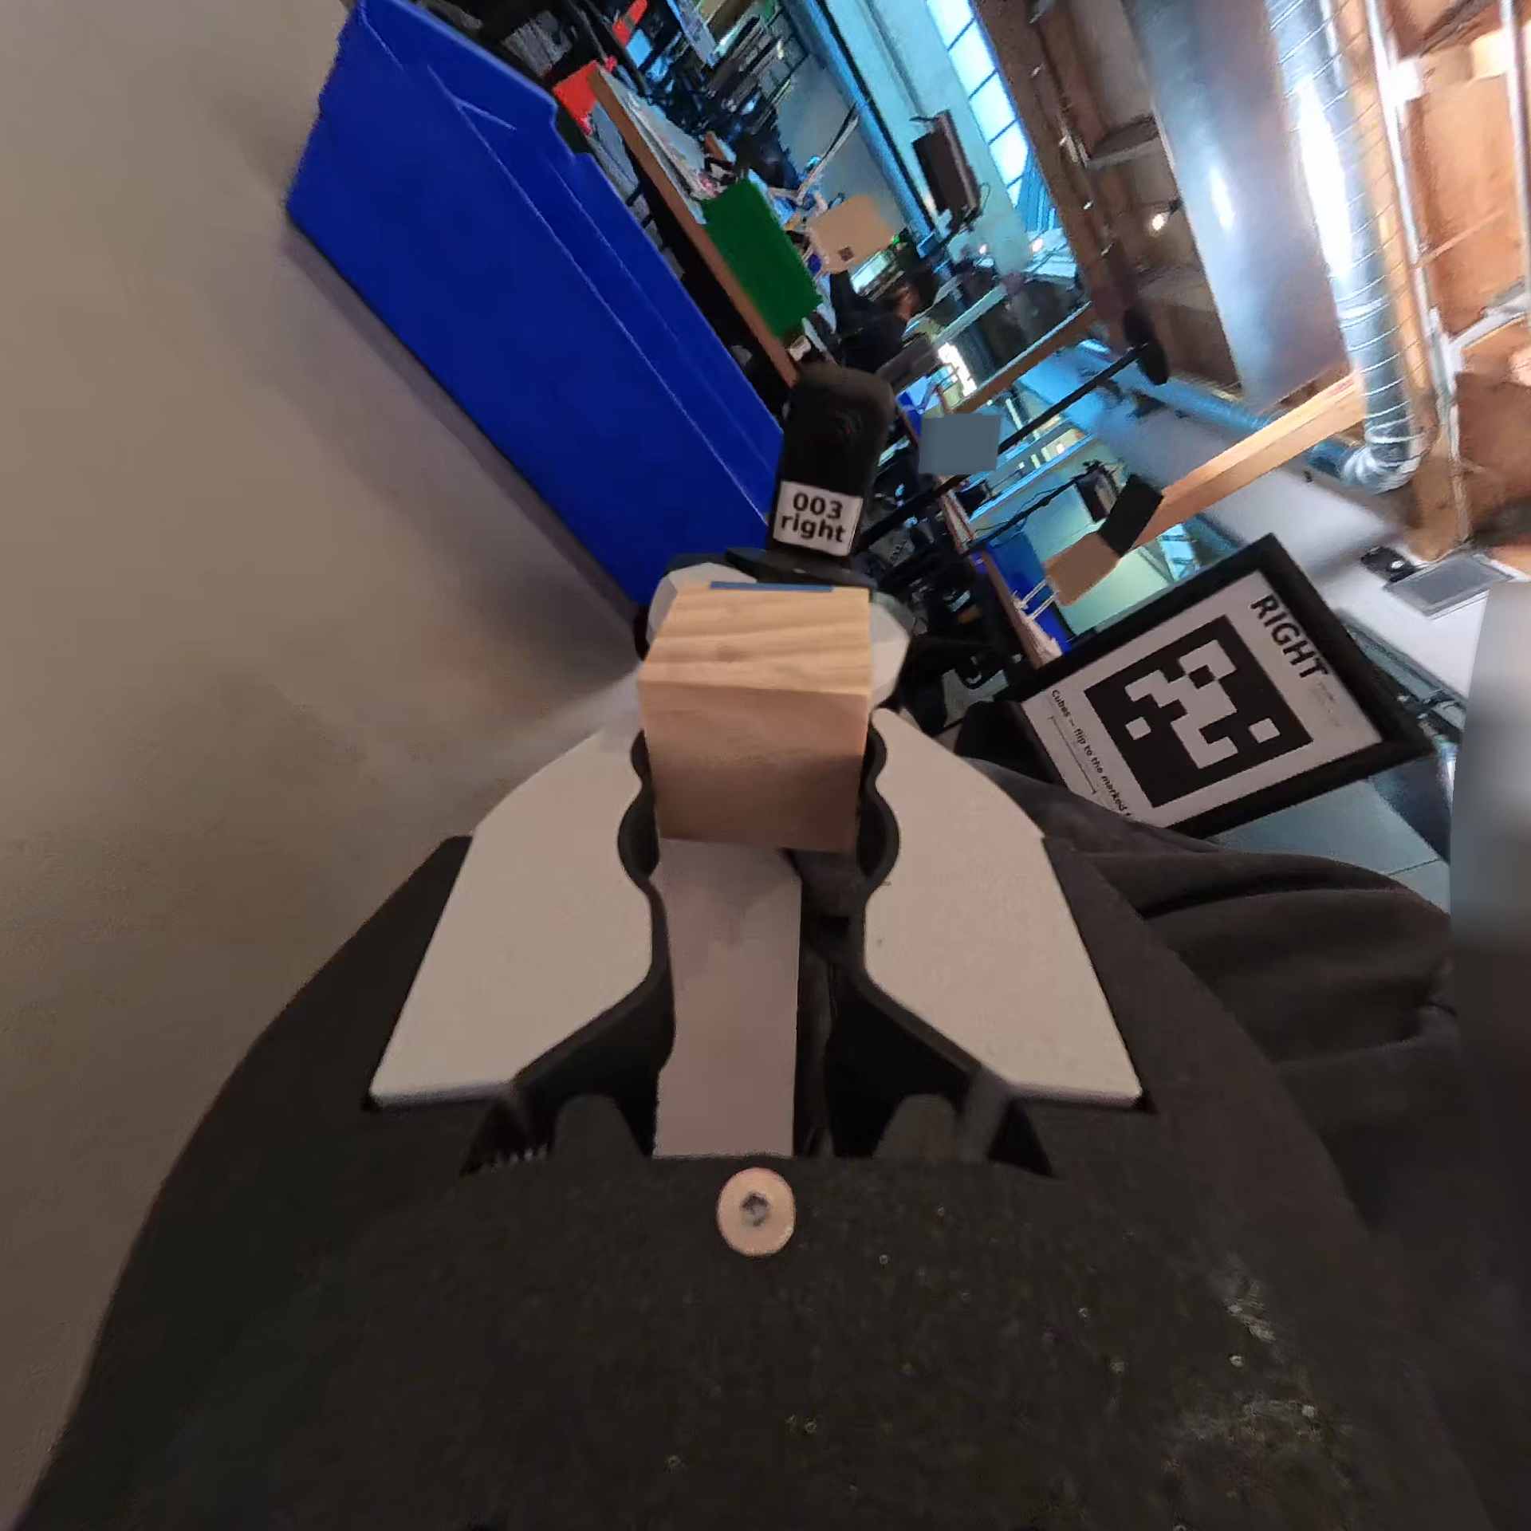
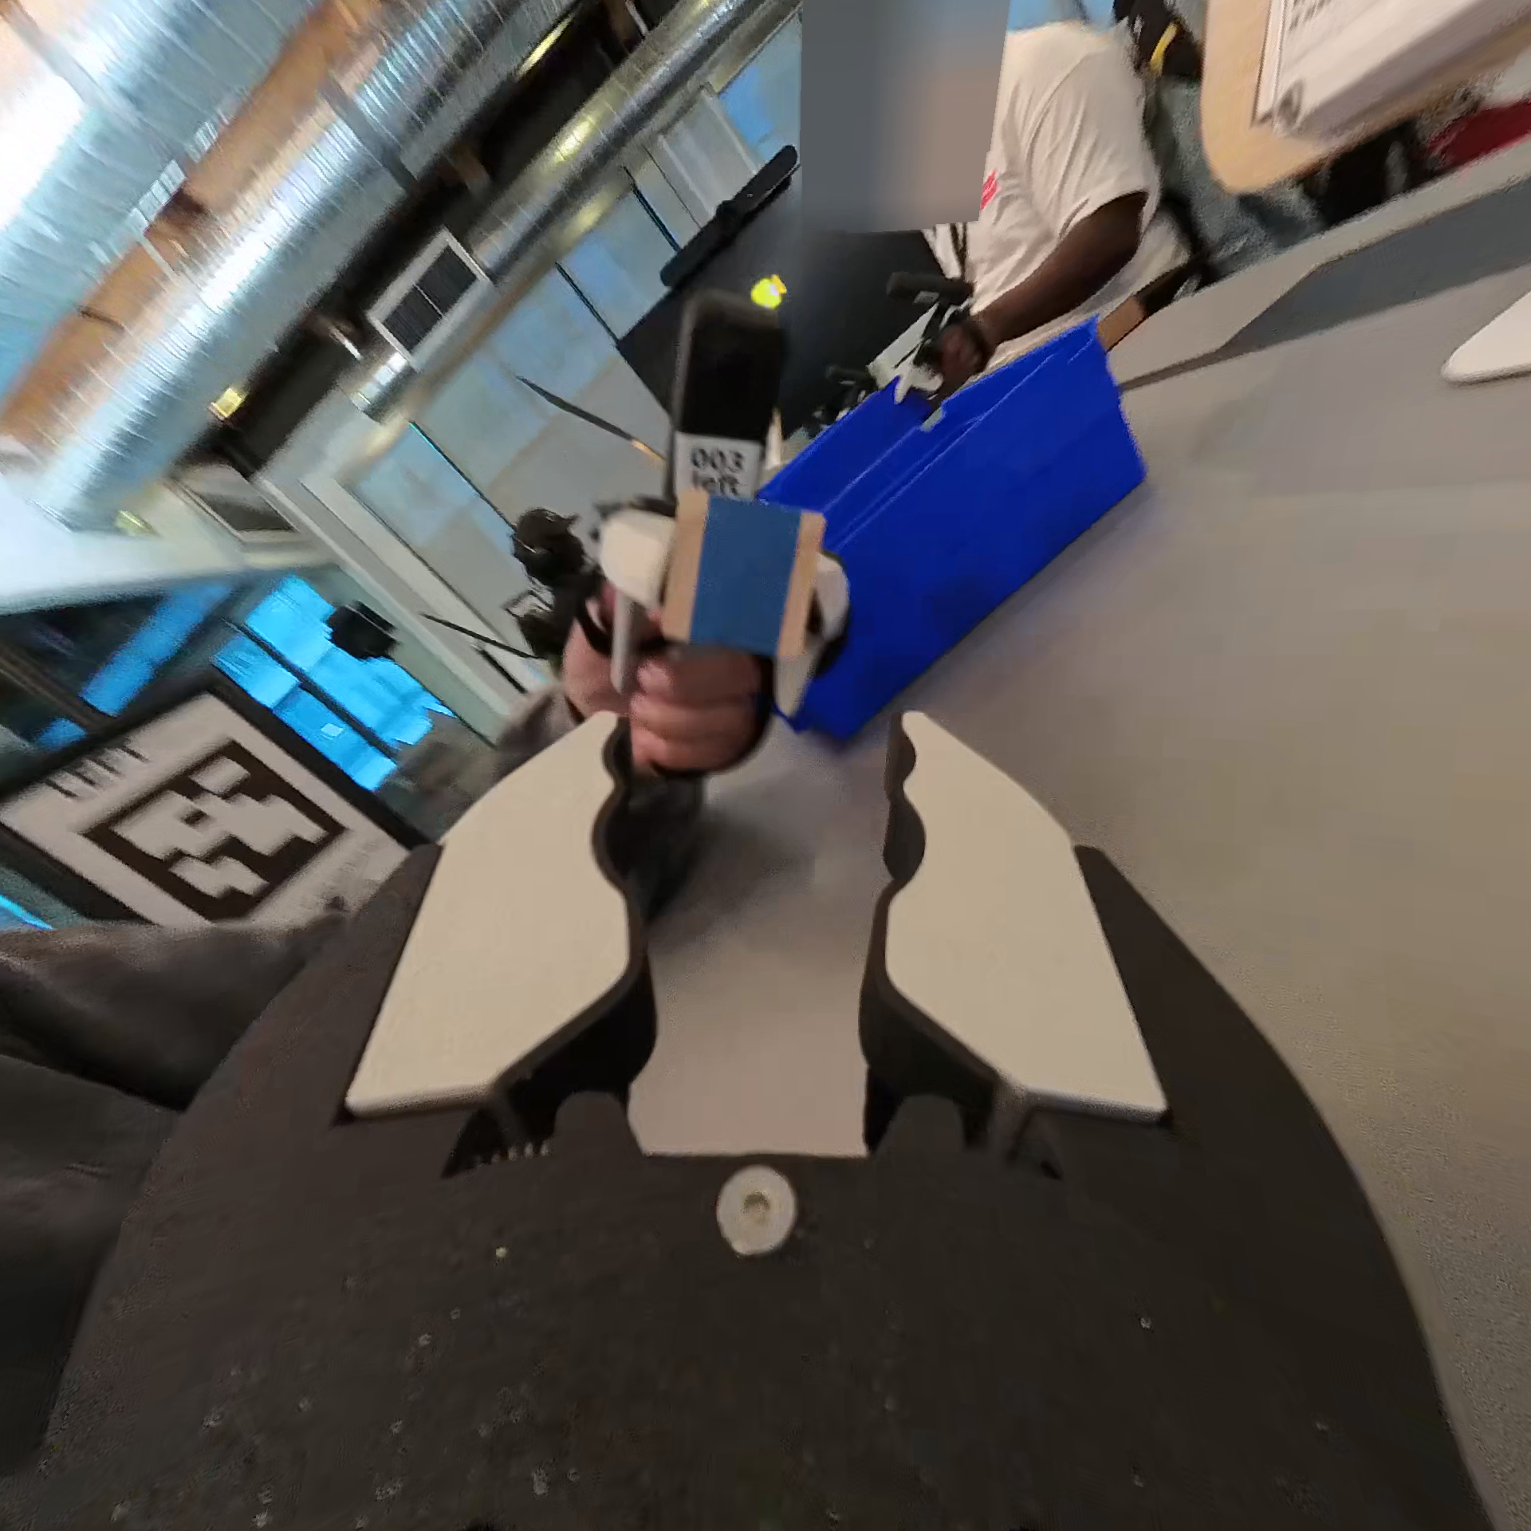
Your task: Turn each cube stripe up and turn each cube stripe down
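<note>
My left gripper [image 1: 755,750] is shut on a wooden cube [image 1: 750,746] and holds it in the air above the grey table [image 1: 166,580]. The cube's blue stripe is on the far face; only its edge [image 1: 770,586] shows here. In the right wrist view the cube [image 2: 741,580] shows its blue-striped face to the camera, held by the left gripper's white fingers [image 2: 630,555]. My right gripper [image 2: 758,746] is open and empty, facing the cube from a short way off, not touching it. Its black camera body [image 1: 828,447] shows behind the cube.
A blue bin [image 1: 514,315] stands on the table beyond the grippers and also shows in the right wrist view [image 2: 953,530]. A framed black-and-white marker sign [image 1: 1201,688] stands to the side. A person in a white shirt [image 2: 1069,182] sits behind the bin.
</note>
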A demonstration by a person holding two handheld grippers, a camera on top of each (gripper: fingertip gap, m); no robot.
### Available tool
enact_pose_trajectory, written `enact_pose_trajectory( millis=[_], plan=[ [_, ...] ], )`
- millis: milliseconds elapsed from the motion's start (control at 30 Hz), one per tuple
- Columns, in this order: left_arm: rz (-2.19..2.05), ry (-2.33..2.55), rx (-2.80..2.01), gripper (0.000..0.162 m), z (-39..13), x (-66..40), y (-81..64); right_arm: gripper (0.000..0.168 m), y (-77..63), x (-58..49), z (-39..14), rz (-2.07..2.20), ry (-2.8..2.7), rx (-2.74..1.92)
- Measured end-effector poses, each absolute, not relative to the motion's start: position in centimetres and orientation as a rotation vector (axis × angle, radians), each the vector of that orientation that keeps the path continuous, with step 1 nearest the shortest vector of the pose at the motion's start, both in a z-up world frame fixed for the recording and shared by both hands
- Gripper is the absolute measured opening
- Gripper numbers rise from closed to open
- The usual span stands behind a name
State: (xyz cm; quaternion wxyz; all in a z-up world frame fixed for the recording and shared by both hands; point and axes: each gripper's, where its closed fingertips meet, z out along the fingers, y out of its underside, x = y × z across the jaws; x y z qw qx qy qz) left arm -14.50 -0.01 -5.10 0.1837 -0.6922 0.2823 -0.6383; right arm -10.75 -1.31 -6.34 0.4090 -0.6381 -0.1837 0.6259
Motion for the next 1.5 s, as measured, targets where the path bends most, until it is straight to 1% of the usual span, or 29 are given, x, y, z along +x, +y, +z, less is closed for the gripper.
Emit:
enact_pose_trajectory(
  millis=[167, 300, 333, 400, 467, 500, 533, 567, 833, 867, 967, 1000, 1067, 1233, 1300, 1400, 1500],
  plan=[
    [-1.862, 0.726, -1.998, 0.045, -8.1, -12.2, -0.8, 0.073, -1.1, -11.0, -6.5, 1.802, -0.288, -1.786],
    [-1.866, 0.707, -2.03, 0.045, -9.1, -11.9, -1.0, 0.072, -0.3, -11.3, -7.1, 1.805, -0.242, -1.801],
    [-1.871, 0.715, -2.038, 0.045, -9.3, -11.8, -1.1, 0.075, -0.2, -11.5, -7.4, 1.799, -0.249, -1.815],
    [-1.887, 0.707, -2.046, 0.044, -9.4, -11.6, -1.2, 0.068, 0.0, -11.8, -7.8, 1.79, -0.244, -1.824],
    [-1.878, 0.706, -2.058, 0.044, -9.7, -11.6, -1.2, 0.066, -0.1, -12.2, -8.2, 1.79, -0.255, -1.842],
    [-1.868, 0.703, -2.063, 0.044, -9.8, -11.6, -1.2, 0.061, -0.2, -12.4, -8.6, 1.784, -0.27, -1.858],
    [-1.865, 0.709, -2.069, 0.044, -9.9, -11.5, -1.3, 0.056, -0.2, -12.5, -8.8, 1.778, -0.281, -1.867],
    [-1.874, 0.729, -2.071, 0.045, -9.9, -11.4, -1.6, 0.044, -0.3, -12.6, -9.0, 1.781, -0.298, -1.864],
    [-1.883, 0.769, -2.077, 0.045, -9.8, -11.3, -2.2, 0.042, -0.7, -12.6, -9.1, 1.801, -0.316, -1.867],
    [-1.877, 0.781, -2.067, 0.05, -9.5, -11.5, -2.4, 0.042, -0.7, -12.6, -9.0, 1.803, -0.319, -1.867],
    [-1.82, 0.769, -2.04, 0.071, -8.7, -12.6, -2.7, 0.042, -0.4, -12.0, -8.9, 1.766, -0.319, -1.872],
    [-1.792, 0.764, -2.025, 0.075, -8.6, -13.2, -2.9, 0.042, -0.3, -11.6, -8.6, 1.771, -0.307, -1.863],
    [-1.684, 0.755, -2.023, 0.078, -9.0, -14.4, -3.5, 0.042, -0.2, -11.0, -7.9, 1.779, -0.295, -1.838],
    [-1.366, 0.722, -1.966, 0.077, -12.0, -17.2, -6.8, 0.042, -0.3, -9.6, -5.7, 1.705, -0.319, -1.805],
    [-1.369, 0.744, -1.966, 0.077, -12.4, -17.6, -8.3, 0.042, -0.2, -8.9, -4.5, 1.667, -0.324, -1.783],
    [-1.467, 0.758, -1.893, 0.073, -11.0, -17.4, -9.3, 0.042, -0.1, -7.0, -2.1, 1.565, -0.338, -1.756],
    [-1.417, 0.817, -1.864, 0.07, -10.7, -17.4, -9.3, 0.042, 0.1, -2.9, 1.2, 1.394, -0.322, -1.725]
  ],
)
